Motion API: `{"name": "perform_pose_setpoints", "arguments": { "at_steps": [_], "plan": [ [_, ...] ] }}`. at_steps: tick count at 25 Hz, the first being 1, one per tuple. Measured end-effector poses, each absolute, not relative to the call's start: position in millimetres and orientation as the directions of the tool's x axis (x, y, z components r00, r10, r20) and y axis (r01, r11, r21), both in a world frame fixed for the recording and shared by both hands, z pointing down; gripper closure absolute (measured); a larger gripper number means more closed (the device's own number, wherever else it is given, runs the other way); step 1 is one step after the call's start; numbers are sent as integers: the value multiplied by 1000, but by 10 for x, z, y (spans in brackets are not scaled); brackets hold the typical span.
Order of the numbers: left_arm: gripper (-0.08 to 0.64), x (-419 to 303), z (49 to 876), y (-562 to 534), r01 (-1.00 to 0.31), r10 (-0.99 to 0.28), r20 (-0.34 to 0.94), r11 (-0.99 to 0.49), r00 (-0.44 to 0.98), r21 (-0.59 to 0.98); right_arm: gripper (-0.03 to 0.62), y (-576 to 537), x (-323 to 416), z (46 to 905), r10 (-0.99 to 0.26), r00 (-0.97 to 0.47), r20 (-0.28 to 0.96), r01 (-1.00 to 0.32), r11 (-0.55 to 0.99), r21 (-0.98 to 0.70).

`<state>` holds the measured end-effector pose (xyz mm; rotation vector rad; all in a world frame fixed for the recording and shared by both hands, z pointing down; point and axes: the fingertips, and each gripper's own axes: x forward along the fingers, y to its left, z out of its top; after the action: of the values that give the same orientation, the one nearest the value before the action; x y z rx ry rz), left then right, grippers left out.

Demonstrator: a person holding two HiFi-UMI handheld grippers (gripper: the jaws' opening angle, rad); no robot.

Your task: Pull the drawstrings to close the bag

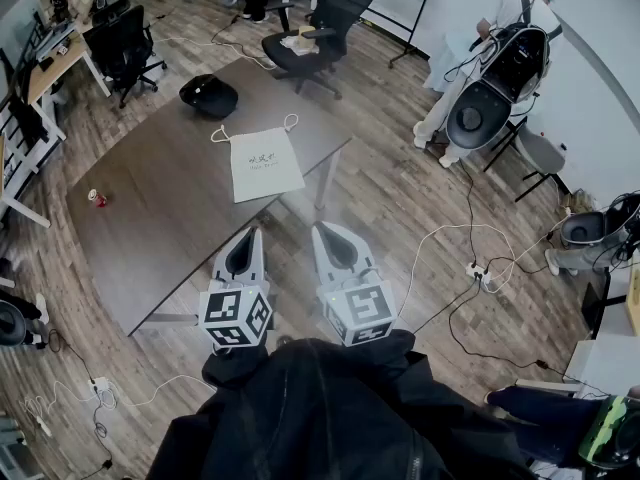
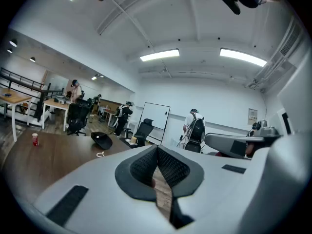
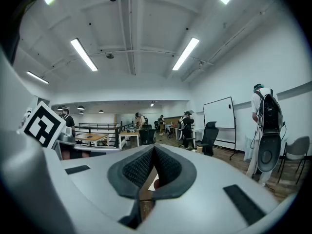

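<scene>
The left gripper [image 1: 252,232], a pale grey two-jaw tool with a square-marker cube [image 1: 237,316] at its back, has its dark ribbed jaws pressed together with nothing between them, as the left gripper view [image 2: 157,148] shows. The right gripper [image 1: 322,227], of the same build, is clenched and empty too, its pads meeting at the tips in its own view [image 3: 153,148]. Both are held side by side just in front of the person's dark jacket [image 1: 320,408], by the near edge of the dark brown wooden table [image 1: 150,218]. The flat white cloth drawstring bag [image 1: 265,164] lies on the table beyond them, apart from both grippers, its mouth on the far side, with two white cord loops [image 1: 220,135] spread out at its corners. Further back on the table sits a black rounded helmet-like object [image 1: 209,95], and a small red can [image 1: 97,197] stands off to the left. A black office chair [image 1: 325,23] stands behind the table.
</scene>
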<state>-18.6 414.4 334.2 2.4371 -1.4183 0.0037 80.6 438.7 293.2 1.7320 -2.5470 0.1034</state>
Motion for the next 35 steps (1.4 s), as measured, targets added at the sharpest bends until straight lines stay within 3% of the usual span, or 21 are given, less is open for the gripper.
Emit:
{"name": "perform_pose_setpoints", "arguments": {
  "at_steps": [19,24,35],
  "plan": [
    [528,-758,3469,4072,-855,-849,195,-428,491,293,571,4309,356,2947,-929,-362,73,-932,360,-37],
    [529,-1014,3551,4060,-833,-852,173,-407,494,374,571,4244,266,3189,-931,-339,136,-940,332,-78],
    [529,-1620,3913,3940,-877,-876,273,-274,397,395,571,3951,85,3561,-899,-374,227,-927,355,-124]
  ]
}}
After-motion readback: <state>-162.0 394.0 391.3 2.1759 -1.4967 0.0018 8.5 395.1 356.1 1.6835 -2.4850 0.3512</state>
